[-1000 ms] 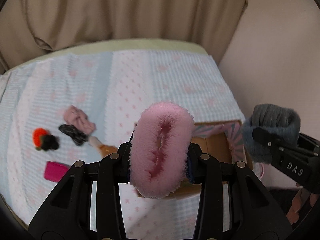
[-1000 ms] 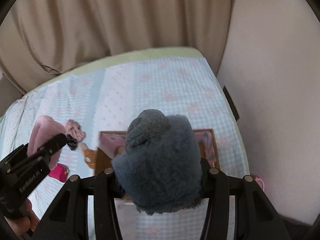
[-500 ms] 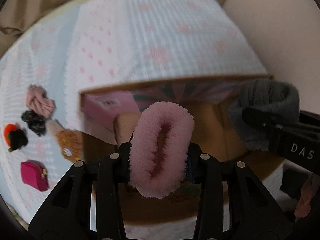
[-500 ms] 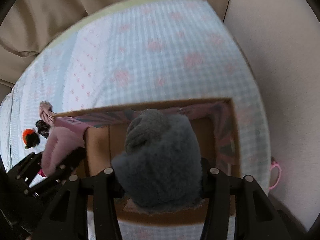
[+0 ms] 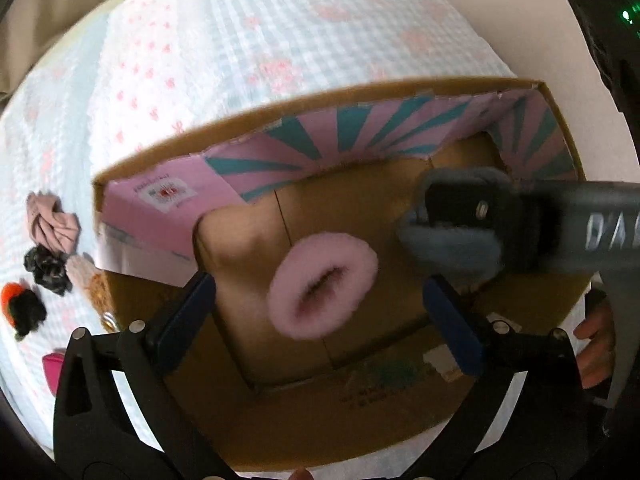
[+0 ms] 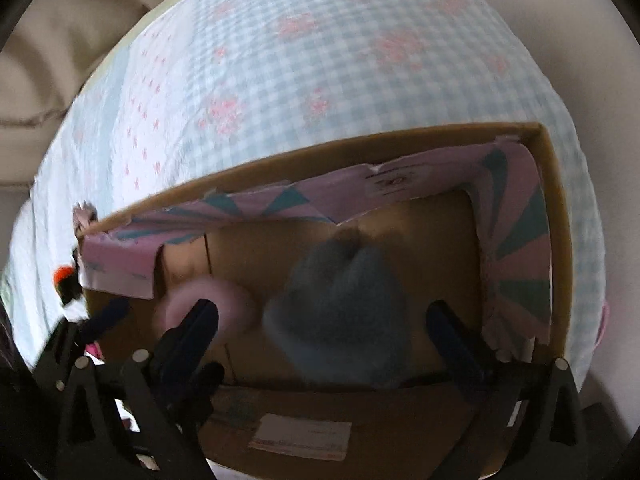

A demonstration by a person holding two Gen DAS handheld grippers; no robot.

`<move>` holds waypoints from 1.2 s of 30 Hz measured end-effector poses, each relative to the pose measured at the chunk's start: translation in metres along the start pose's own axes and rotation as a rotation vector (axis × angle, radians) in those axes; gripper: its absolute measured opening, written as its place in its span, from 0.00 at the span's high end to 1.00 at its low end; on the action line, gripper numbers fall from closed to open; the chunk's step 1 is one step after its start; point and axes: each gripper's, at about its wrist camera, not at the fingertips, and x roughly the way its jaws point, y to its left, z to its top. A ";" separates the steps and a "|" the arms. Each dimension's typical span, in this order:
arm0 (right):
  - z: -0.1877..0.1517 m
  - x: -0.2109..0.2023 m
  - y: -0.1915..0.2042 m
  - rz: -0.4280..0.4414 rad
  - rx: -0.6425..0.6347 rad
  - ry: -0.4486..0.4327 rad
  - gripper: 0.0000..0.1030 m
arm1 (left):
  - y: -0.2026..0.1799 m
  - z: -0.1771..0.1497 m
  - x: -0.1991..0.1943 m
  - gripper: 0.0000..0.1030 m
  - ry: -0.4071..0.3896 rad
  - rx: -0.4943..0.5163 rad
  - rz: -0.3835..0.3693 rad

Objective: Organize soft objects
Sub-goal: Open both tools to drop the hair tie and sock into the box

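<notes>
Over the cardboard box on the bed, left gripper and right gripper jaws opening, gripping nothing; pink scrunchie and grey-blue fluffy piece drop inside; lift straight clear, avoiding snagged fuzz.

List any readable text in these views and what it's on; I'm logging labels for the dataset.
"DA", cut off by the frame edge: white letters on the right gripper body, left wrist view.
Sticker on the pink liner of the cardboard box: too blurred to read.
White label on the box's near flap: too blurred to read.
</notes>
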 end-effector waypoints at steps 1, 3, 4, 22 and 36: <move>0.000 0.000 -0.003 0.003 0.014 0.006 0.00 | 0.001 -0.001 0.002 0.00 0.015 0.002 -0.007; -0.002 -0.002 -0.005 0.004 0.017 0.000 0.00 | 0.006 -0.003 0.006 0.00 0.033 -0.004 -0.022; -0.003 -0.004 -0.004 -0.007 0.006 -0.010 0.00 | 0.008 -0.004 0.005 0.00 0.031 -0.009 -0.023; -0.064 -0.123 0.038 -0.114 -0.133 -0.252 0.00 | 0.000 -0.030 -0.104 0.00 -0.170 0.054 0.070; -0.155 -0.243 0.113 -0.166 -0.235 -0.517 0.00 | 0.040 -0.102 -0.271 0.00 -0.448 -0.019 0.146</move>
